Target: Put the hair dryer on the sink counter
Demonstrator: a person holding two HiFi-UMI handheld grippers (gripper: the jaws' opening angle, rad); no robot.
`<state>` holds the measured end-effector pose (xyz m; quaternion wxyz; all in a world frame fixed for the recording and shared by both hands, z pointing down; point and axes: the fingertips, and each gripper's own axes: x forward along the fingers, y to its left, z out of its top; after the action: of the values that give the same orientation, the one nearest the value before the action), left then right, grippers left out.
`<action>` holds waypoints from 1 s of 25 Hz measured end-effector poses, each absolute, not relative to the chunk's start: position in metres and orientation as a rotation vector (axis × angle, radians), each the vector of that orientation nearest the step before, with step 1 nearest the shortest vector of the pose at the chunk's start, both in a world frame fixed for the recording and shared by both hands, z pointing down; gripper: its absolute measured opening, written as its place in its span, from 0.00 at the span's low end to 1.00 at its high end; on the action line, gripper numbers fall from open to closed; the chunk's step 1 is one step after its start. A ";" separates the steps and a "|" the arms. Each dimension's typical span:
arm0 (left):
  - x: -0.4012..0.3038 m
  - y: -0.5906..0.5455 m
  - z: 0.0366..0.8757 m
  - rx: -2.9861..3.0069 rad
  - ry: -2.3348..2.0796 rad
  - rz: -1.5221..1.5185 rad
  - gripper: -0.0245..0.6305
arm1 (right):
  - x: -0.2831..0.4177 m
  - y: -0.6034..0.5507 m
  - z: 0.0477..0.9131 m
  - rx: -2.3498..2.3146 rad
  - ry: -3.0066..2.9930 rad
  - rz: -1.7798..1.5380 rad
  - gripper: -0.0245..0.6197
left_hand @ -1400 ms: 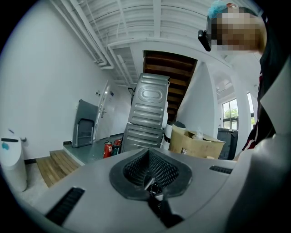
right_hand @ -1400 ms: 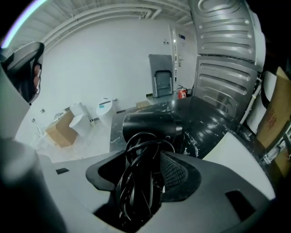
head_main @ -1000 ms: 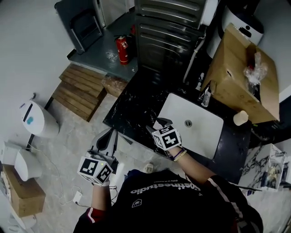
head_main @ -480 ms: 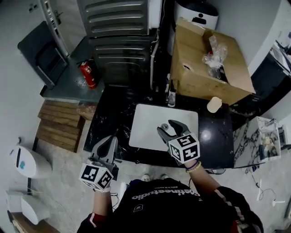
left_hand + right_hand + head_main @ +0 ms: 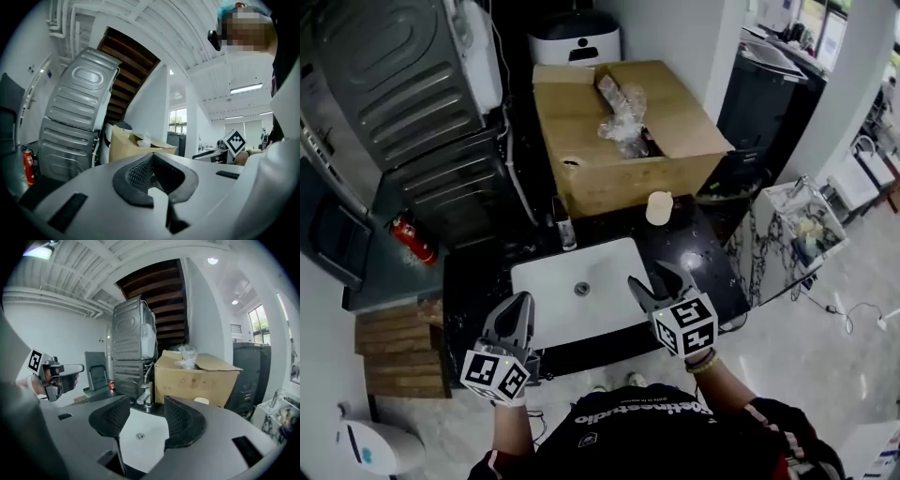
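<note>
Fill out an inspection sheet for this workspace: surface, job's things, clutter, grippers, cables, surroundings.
Surface: black sink counter around a white sink, faucet behind.
Job's things: hair dryer, nothing seen.
Clutter: cream container on the counter; open cardboard box behind it.
Grippers: left gripper jaws together, empty; right gripper jaws apart, empty.
Cables: floor cable at right.
Surroundings: fire extinguisher, wooden pallet.

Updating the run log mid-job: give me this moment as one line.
stage: at sink, nothing held | left gripper: shut, empty | right gripper: open, empty, aimed at sink | hair dryer: not in view
</note>
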<state>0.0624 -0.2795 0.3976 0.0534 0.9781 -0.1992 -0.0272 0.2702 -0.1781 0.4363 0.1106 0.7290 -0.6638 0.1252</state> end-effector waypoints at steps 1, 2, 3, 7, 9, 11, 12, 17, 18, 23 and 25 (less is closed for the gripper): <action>0.075 -0.277 0.395 2.979 -0.578 -0.086 0.06 | 0.277 -0.169 0.432 2.173 -1.939 0.350 0.42; 0.086 -0.274 0.393 2.981 -0.554 -0.090 0.06 | 0.282 -0.162 0.428 2.201 -1.930 0.330 0.40; 0.097 -0.272 0.390 2.984 -0.530 -0.094 0.06 | 0.286 -0.155 0.424 2.224 -1.923 0.310 0.39; 0.130 -0.261 0.384 3.015 -0.436 -0.103 0.06 | 0.293 -0.136 0.411 2.274 -1.940 0.252 0.31; 0.139 -0.256 0.381 3.018 -0.413 -0.104 0.06 | 0.291 -0.132 0.407 2.274 -1.956 0.231 0.24; 0.145 -0.251 0.379 3.025 -0.390 -0.103 0.06 | 0.288 -0.130 0.405 2.264 -1.978 0.228 0.15; 0.147 -0.250 0.379 3.029 -0.380 -0.101 0.06 | 0.287 -0.129 0.404 2.255 -1.991 0.226 0.13; 0.148 -0.245 0.380 3.038 -0.368 -0.095 0.06 | 0.281 -0.130 0.396 2.234 -2.065 0.198 0.10; 0.148 -0.245 0.380 3.040 -0.367 -0.094 0.06 | 0.280 -0.131 0.393 2.235 -2.083 0.188 0.10; 0.137 -0.249 0.382 3.028 -0.408 -0.084 0.06 | 0.269 -0.138 0.381 2.207 -2.173 0.142 0.10; 0.134 -0.251 0.382 3.024 -0.422 -0.084 0.06 | 0.267 -0.140 0.378 2.189 -2.186 0.124 0.10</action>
<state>0.1345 -0.2509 0.3816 0.0433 0.9891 -0.1381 -0.0276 0.2666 -0.1404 0.3778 0.0226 0.7068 -0.7059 0.0401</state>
